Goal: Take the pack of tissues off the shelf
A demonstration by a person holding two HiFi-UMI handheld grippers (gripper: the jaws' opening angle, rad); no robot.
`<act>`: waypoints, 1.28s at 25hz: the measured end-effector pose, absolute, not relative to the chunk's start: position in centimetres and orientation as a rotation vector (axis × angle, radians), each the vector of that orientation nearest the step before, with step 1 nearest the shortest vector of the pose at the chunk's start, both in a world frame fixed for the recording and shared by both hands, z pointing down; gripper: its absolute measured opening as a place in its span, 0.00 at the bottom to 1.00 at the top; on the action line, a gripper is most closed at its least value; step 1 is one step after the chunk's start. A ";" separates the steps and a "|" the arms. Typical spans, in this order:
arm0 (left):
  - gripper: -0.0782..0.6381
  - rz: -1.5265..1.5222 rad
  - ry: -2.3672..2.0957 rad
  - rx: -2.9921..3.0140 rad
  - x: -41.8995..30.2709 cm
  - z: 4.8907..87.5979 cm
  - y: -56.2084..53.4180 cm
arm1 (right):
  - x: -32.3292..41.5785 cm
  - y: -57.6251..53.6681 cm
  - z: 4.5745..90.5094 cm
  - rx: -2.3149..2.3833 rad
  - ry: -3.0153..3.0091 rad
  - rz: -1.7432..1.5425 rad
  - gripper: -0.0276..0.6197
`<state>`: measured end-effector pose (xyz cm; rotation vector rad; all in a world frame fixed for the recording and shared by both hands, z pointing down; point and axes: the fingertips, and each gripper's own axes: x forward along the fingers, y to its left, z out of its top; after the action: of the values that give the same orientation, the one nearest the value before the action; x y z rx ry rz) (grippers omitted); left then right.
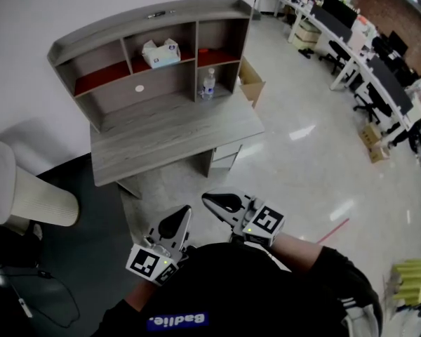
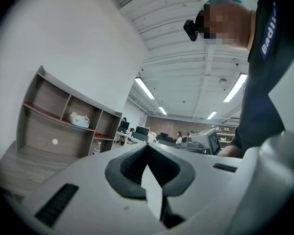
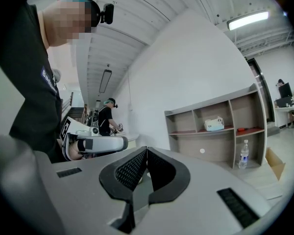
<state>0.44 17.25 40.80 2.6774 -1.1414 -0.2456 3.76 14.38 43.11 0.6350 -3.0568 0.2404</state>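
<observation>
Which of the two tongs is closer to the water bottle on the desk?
Right, by a little. The right tongs are well back from the water bottle, almost in line; the left tongs sit farther back and leftward.

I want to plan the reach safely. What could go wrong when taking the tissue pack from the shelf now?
Both the left hand-held gripper and the right hand-held gripper are shut; unopened, either might push the tissue pack deeper. The pack sits between dividers of the shelf, so a jaw could strike one. The water bottle below, to the right, could be knocked over.
</observation>
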 end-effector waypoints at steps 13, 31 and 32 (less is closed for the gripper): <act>0.11 -0.226 -1.083 2.656 -1.2 42.6 15.8 | 2.2 12.8 44.3 0.688 -3.044 0.277 0.09; 0.11 -0.203 -1.313 2.555 1.5 41.9 0.9 | 4.6 -2.6 43.8 0.449 -3.100 0.260 0.09; 0.11 -0.201 -1.330 2.546 1.7 41.9 0.0 | 4.8 -3.5 43.7 0.427 -3.102 0.250 0.09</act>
<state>1.73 0.03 41.90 2.5456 -1.3297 -0.2010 4.76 -3.48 43.71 0.4274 -3.1023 0.2500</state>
